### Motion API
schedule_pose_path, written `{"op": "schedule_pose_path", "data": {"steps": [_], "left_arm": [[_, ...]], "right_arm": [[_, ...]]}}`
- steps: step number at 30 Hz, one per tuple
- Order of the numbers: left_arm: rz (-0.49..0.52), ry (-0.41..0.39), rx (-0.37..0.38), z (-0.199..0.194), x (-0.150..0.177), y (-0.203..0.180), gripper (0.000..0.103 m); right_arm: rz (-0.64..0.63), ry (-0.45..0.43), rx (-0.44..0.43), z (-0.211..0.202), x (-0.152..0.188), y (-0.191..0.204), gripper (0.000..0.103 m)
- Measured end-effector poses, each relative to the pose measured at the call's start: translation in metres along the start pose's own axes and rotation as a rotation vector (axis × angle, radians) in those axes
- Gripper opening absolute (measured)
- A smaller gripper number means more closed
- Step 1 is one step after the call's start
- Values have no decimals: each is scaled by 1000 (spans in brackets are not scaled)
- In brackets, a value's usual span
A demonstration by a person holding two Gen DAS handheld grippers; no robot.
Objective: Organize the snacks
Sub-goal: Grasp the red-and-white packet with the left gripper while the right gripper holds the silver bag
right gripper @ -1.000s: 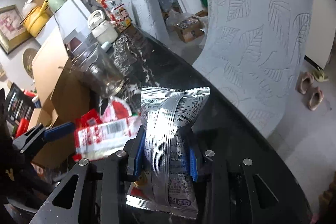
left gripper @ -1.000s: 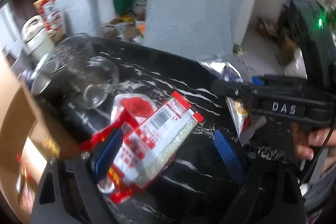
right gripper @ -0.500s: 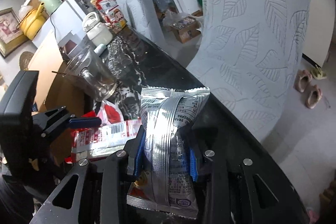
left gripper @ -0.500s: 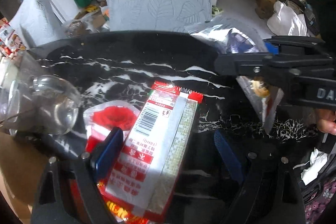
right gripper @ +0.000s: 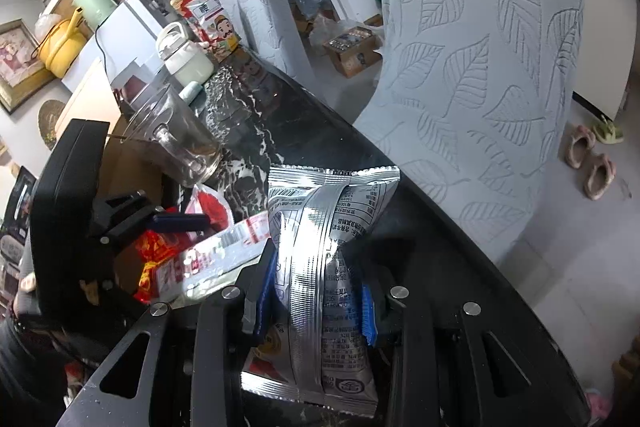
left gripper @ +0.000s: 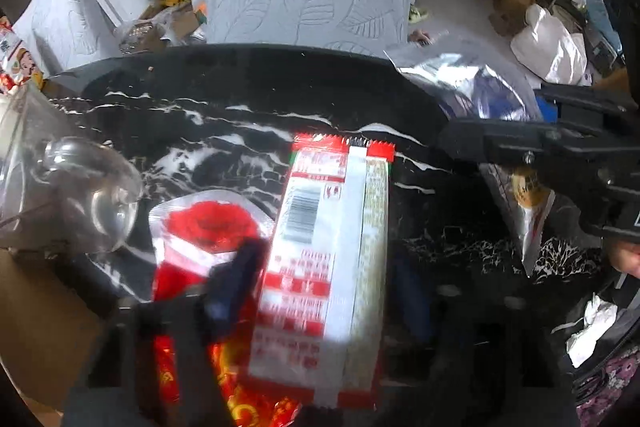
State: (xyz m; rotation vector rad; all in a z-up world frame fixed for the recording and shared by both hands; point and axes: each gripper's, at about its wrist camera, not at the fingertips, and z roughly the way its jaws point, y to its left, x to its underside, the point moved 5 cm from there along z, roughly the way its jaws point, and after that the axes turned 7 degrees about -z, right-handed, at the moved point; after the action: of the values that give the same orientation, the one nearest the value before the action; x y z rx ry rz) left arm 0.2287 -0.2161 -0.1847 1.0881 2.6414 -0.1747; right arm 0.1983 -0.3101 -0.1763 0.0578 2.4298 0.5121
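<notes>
Surface [left gripper: 248, 99]: glossy black marble, white veins, curved edge.
Silver snack bag [right gripper: 332, 267]: crinkly foil pillow, upright, pinched at mid-body by right hand-held gripper [right gripper: 316, 303]; at 3 o'clock of red packet.
Red-and-white snack packet [left gripper: 324, 267]: flat, glossy, rectangular, lying on surface.
Left hand-held gripper [left gripper: 320, 283]: wide a second ago, now closing around packet, pads blurred; likely pickup starting.
Glass mug [left gripper: 68, 203]: clear, at 9 o'clock.
</notes>
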Motion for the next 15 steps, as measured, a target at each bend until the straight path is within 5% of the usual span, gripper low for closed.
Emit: {"op": "schedule_pose_path", "data": {"steps": [4,15], "left_arm": [[-1,-20,-6,-3,6,-4,47],[-102,-93,-1,-36,22,-9,47]], "right_arm": [[-2,-1,0,-1,1,1,34],[-27,-23,-1,-14,-1,9,34]]}}
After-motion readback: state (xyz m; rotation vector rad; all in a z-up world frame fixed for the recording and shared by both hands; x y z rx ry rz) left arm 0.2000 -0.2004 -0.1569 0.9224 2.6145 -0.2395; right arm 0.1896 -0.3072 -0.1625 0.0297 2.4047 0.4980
